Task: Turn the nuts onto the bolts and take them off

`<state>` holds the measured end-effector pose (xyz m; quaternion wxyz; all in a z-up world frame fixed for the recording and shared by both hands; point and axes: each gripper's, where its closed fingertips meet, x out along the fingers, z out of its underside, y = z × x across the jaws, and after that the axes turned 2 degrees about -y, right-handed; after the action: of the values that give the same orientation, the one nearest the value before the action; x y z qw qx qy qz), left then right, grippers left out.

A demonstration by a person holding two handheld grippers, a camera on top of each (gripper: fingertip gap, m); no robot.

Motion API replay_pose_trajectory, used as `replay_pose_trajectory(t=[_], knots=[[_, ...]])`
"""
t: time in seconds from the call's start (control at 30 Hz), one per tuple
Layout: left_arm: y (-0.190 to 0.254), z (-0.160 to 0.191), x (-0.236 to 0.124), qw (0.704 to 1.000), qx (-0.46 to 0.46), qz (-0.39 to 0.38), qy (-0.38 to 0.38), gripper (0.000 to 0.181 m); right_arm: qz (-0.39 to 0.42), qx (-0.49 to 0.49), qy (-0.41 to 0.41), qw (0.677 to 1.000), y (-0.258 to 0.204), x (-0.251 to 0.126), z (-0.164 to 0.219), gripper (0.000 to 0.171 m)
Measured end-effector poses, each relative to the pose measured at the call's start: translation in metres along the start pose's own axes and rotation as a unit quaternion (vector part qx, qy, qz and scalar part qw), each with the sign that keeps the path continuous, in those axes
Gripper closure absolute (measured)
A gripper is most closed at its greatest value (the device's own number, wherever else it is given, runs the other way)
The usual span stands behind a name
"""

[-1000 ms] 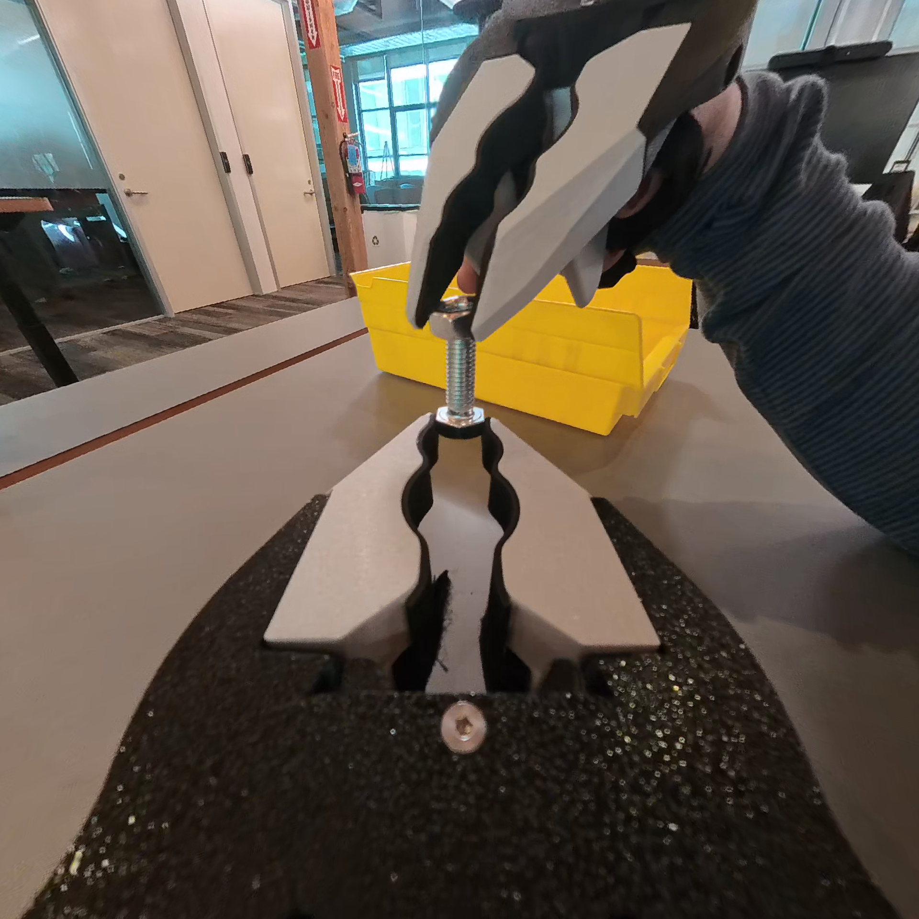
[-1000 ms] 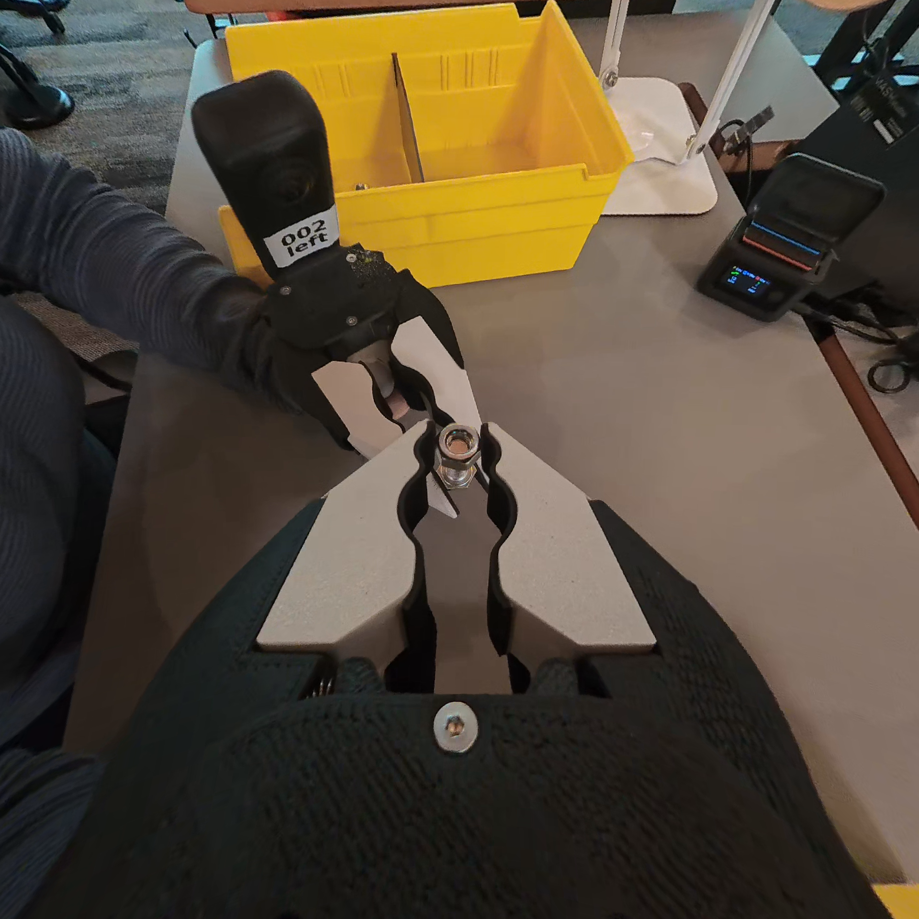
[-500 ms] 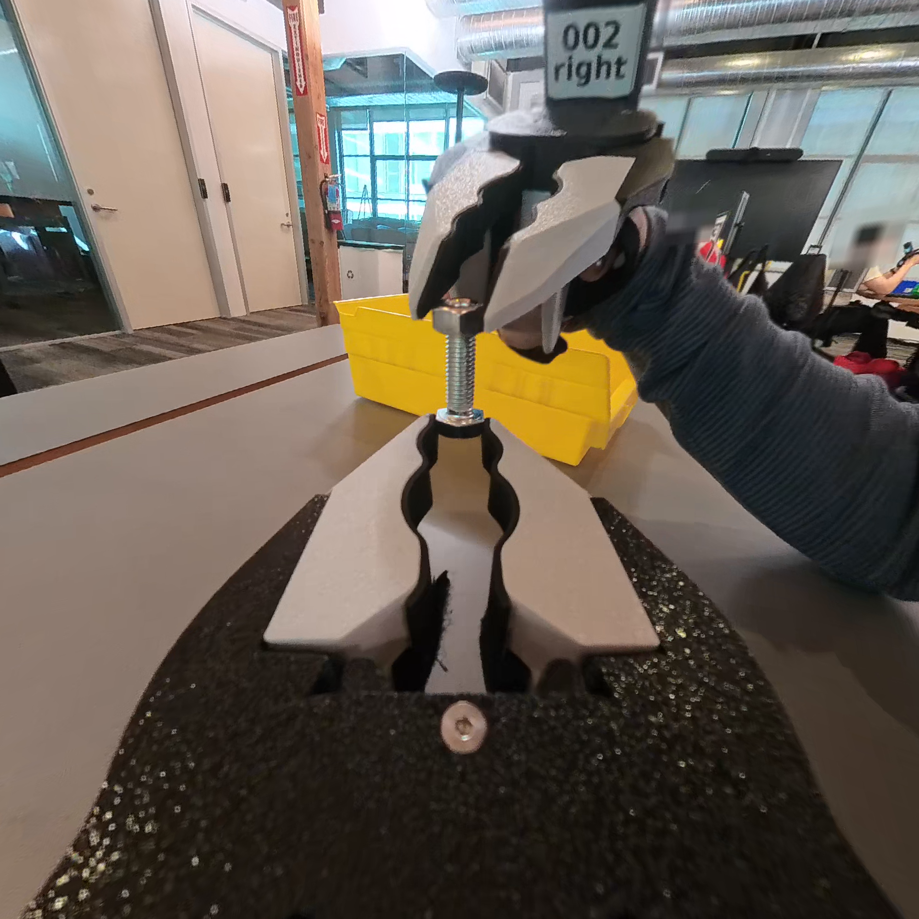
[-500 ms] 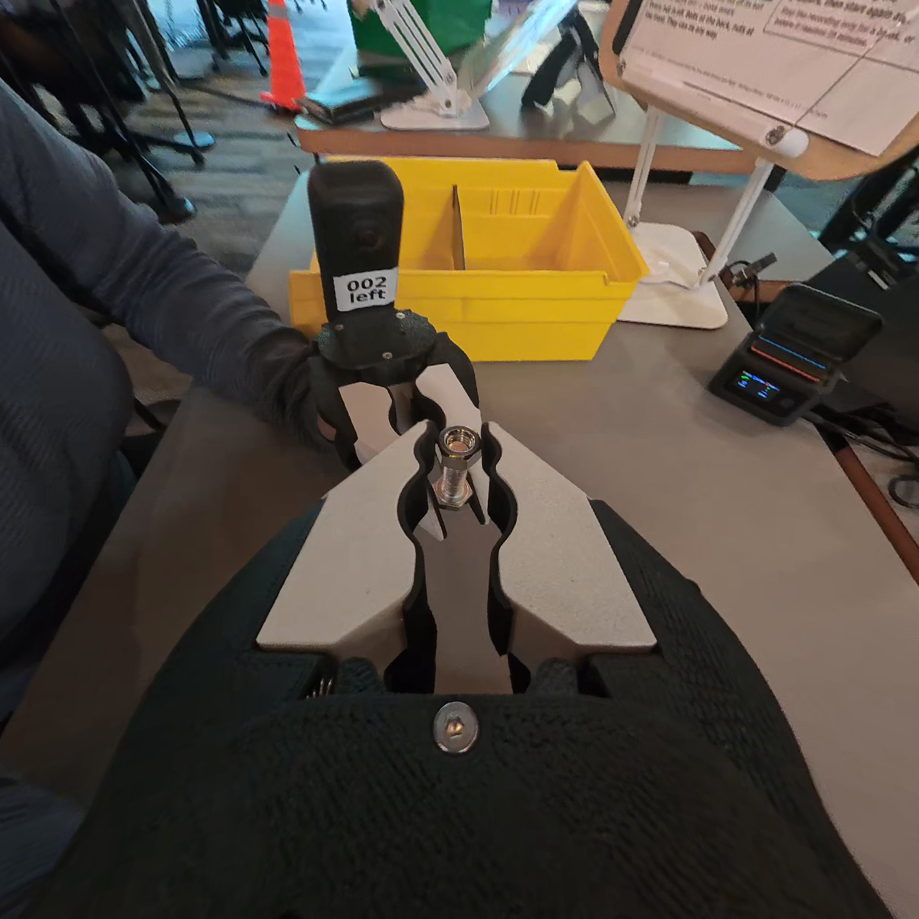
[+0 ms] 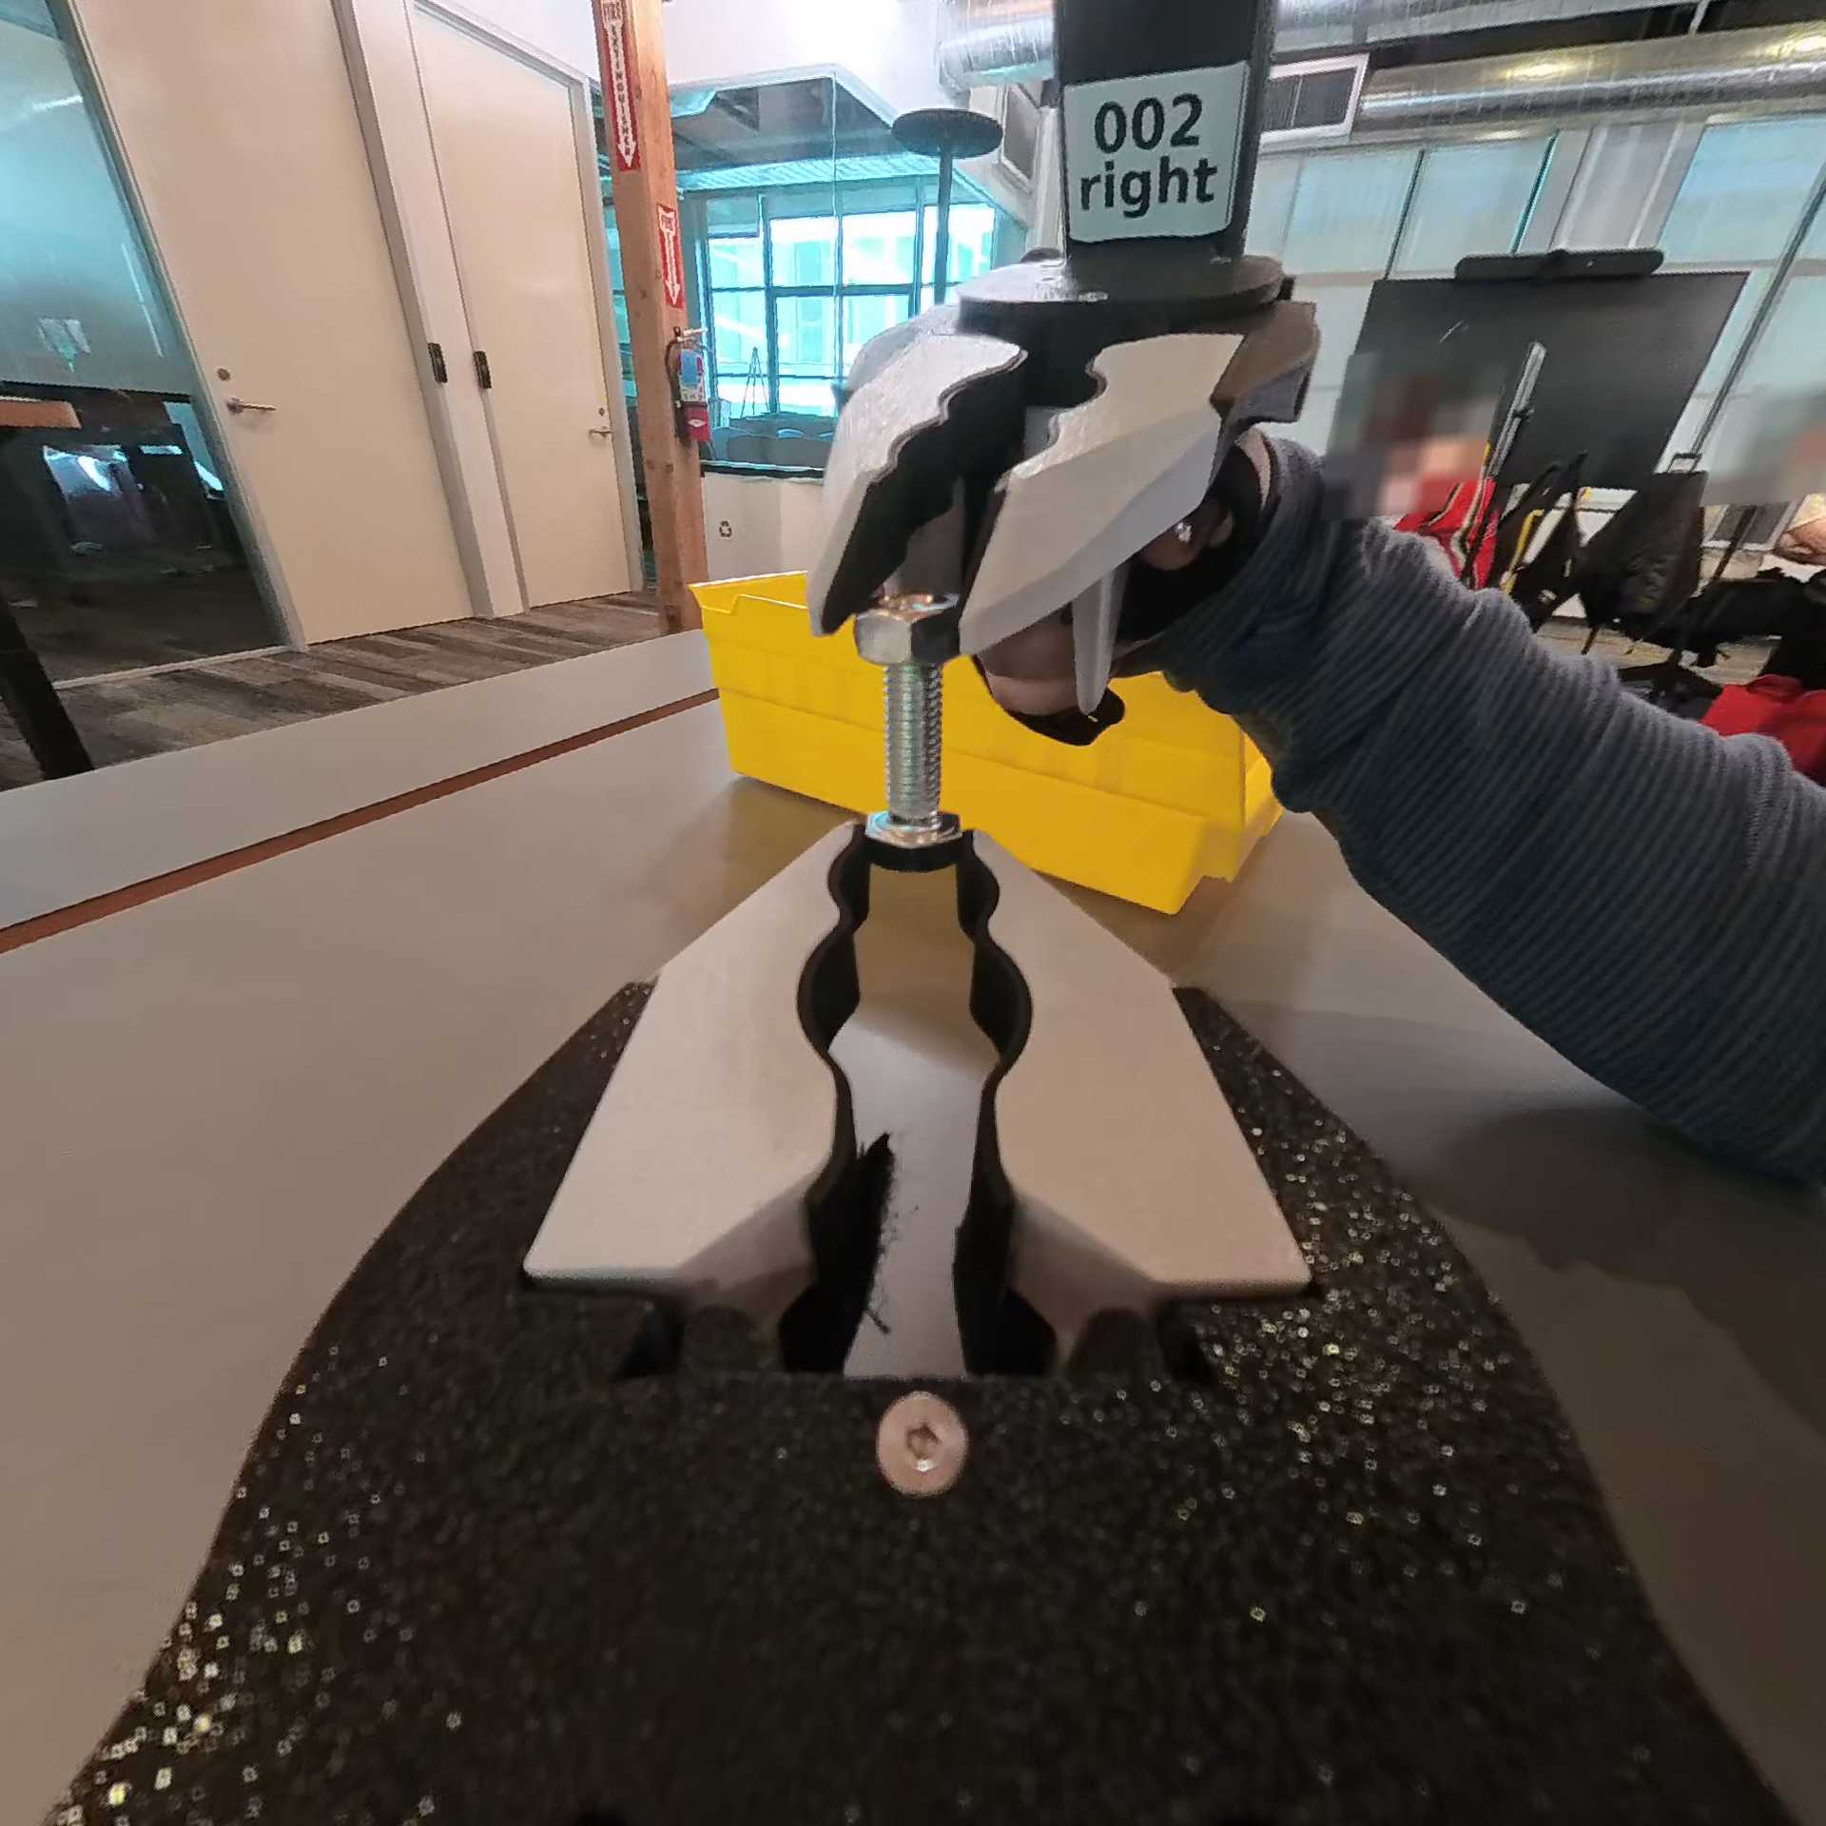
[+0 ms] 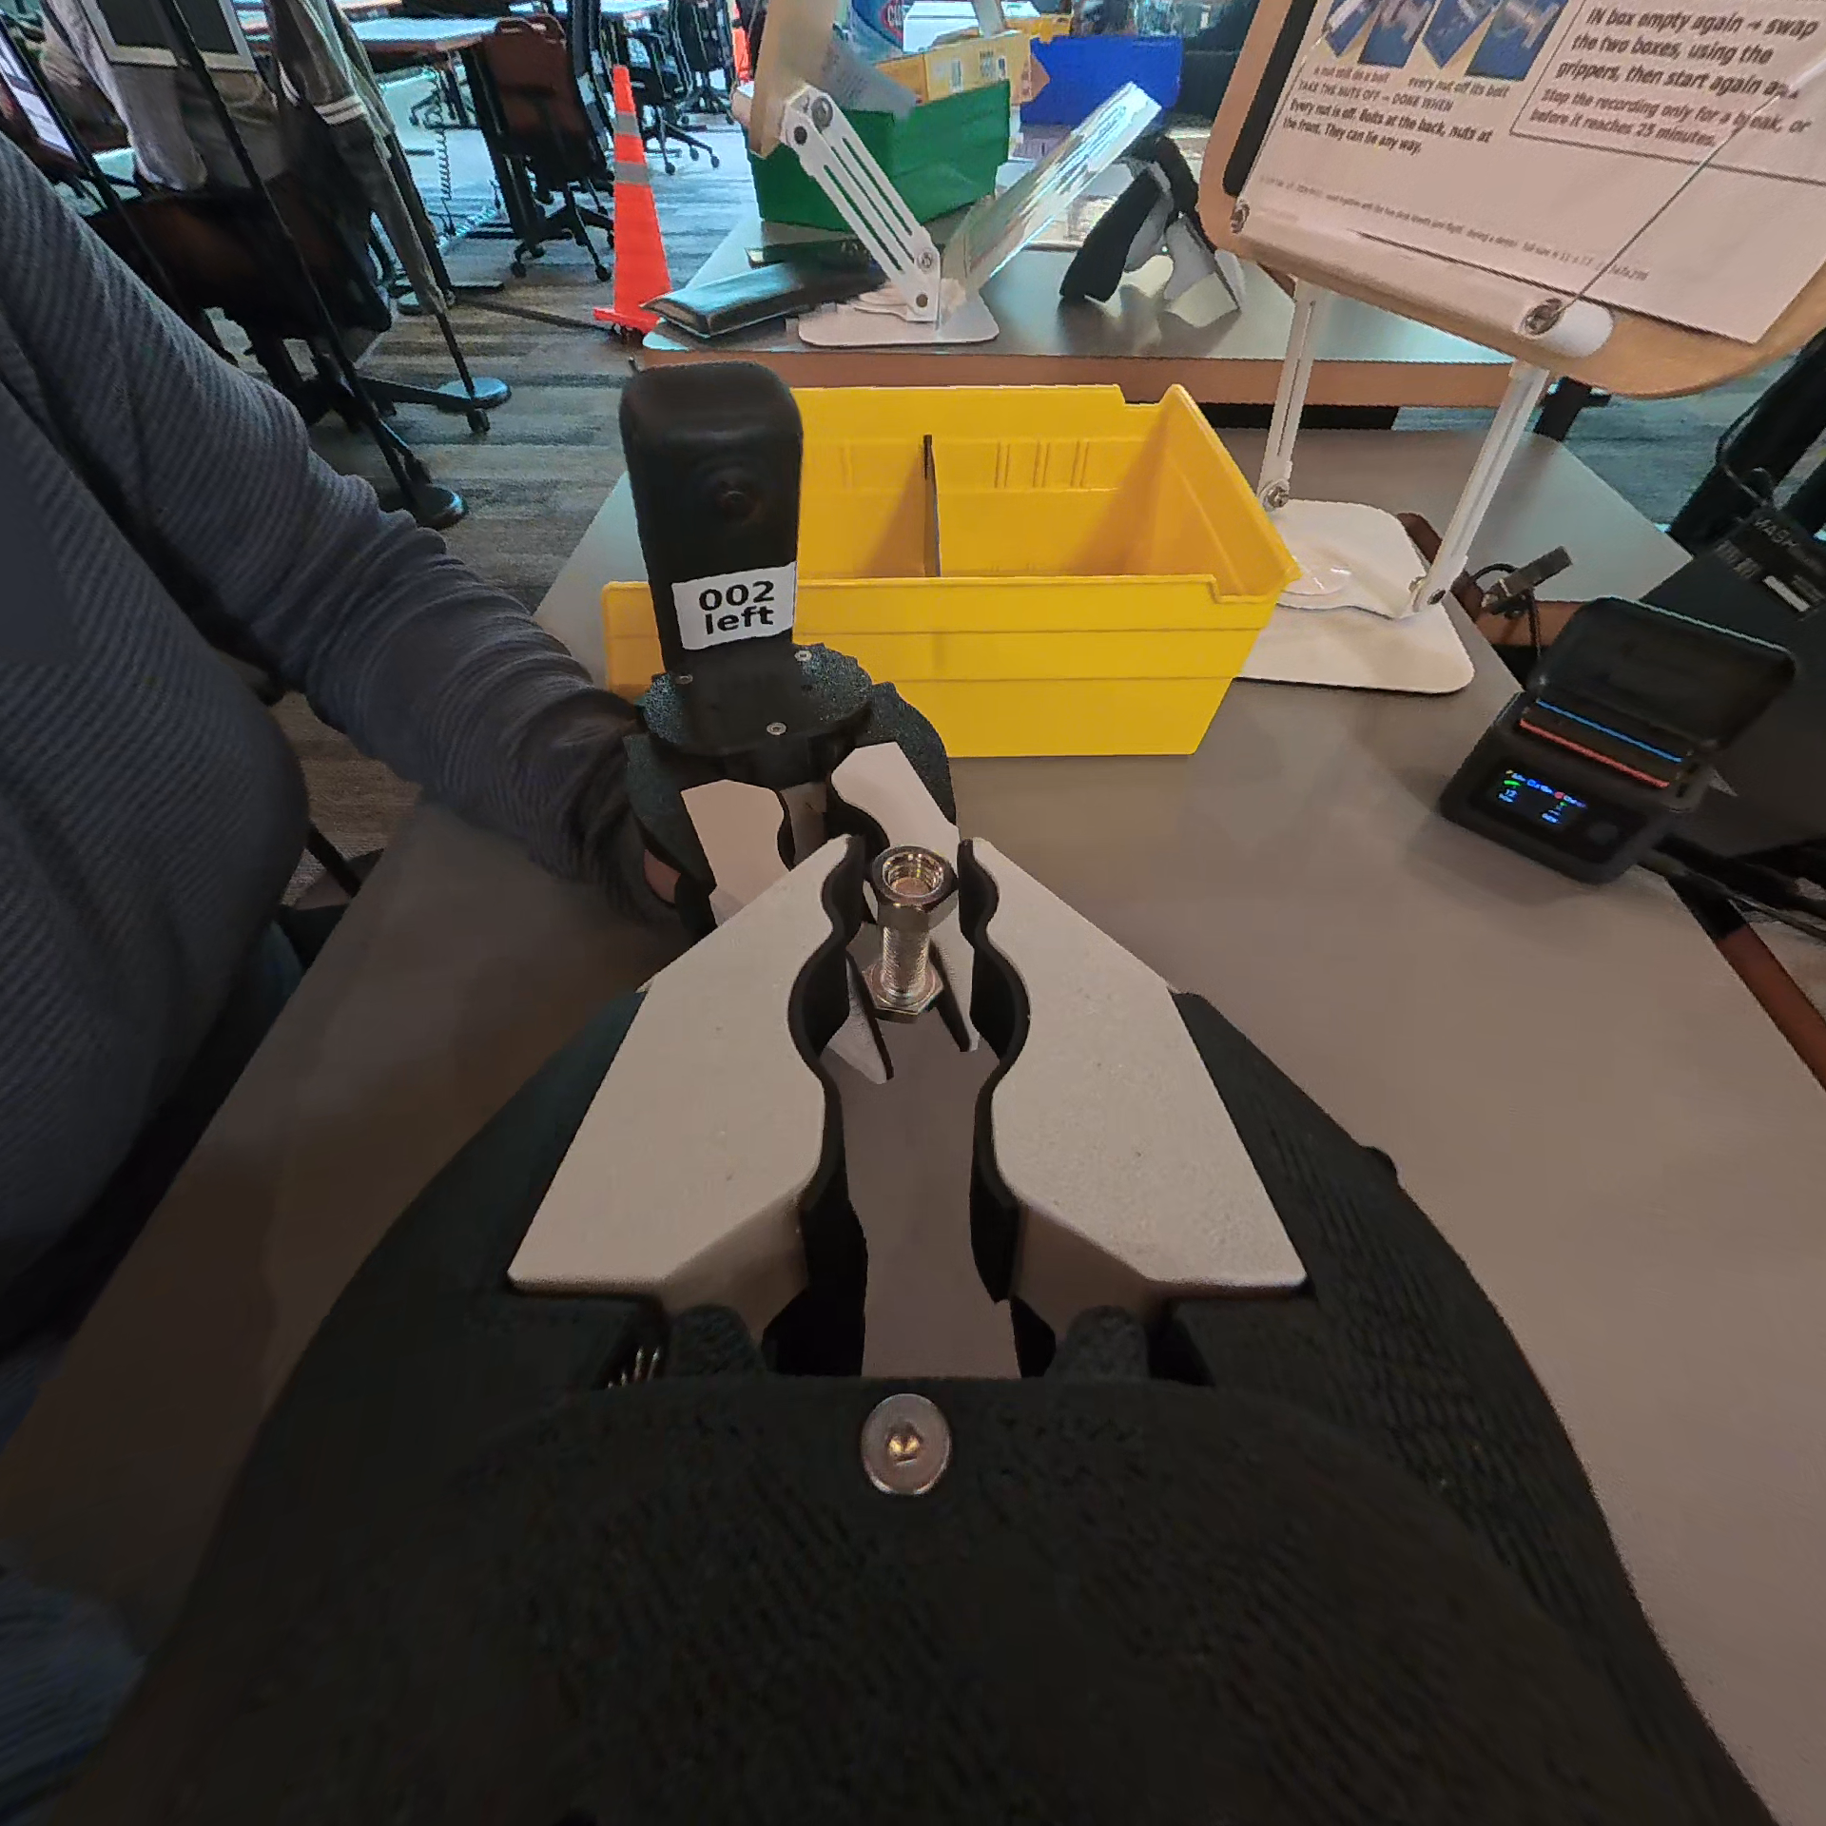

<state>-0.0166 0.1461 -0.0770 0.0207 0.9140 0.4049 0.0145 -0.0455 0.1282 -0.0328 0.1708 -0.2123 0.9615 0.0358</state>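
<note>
A silver bolt (image 5: 911,736) stands upright just above the grey table (image 5: 346,1037). My left gripper (image 5: 914,852) lies low and level and is shut on the bolt's lower hex end (image 5: 914,828). My right gripper (image 5: 894,632) comes from above right and is shut on the hex nut (image 5: 892,634) at the bolt's top. In the right wrist view the nut (image 6: 909,879) sits between my right gripper's (image 6: 909,870) tips, with the threaded shaft (image 6: 897,944) and my left gripper (image 6: 904,1033) below it.
A yellow bin (image 6: 988,613) with a divider stands just behind the bolt; it also shows in the left wrist view (image 5: 1047,800). A black device (image 6: 1611,771) and a white-based stand (image 6: 1364,603) with a paper board are at the right. The person's sleeves flank the grippers. There is about 5 cm between the tips of the two grippers.
My right gripper has swung on the nut from a steep downward tilt to a flatter angle, its camera post now upright. The bolt and my left gripper have stayed in place.
</note>
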Motion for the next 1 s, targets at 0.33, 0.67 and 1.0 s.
replay_pose_trajectory(t=[0.33,0.67,1.0], knots=[[0.001,0.001,0.001,1.000,0.008,0.000,-0.005,0.166,-0.001,0.008,0.004,1.000,0.000,-0.002,0.000,0.144],[-0.008,0.001,-0.001,1.000,0.004,-0.026,-0.004,0.166,0.118,0.034,0.131,0.984,0.026,-0.017,-0.036,0.103],[-0.011,0.001,-0.001,0.999,-0.002,-0.034,-0.005,0.166,0.221,0.021,0.203,0.954,-0.004,0.002,-0.006,0.085]])
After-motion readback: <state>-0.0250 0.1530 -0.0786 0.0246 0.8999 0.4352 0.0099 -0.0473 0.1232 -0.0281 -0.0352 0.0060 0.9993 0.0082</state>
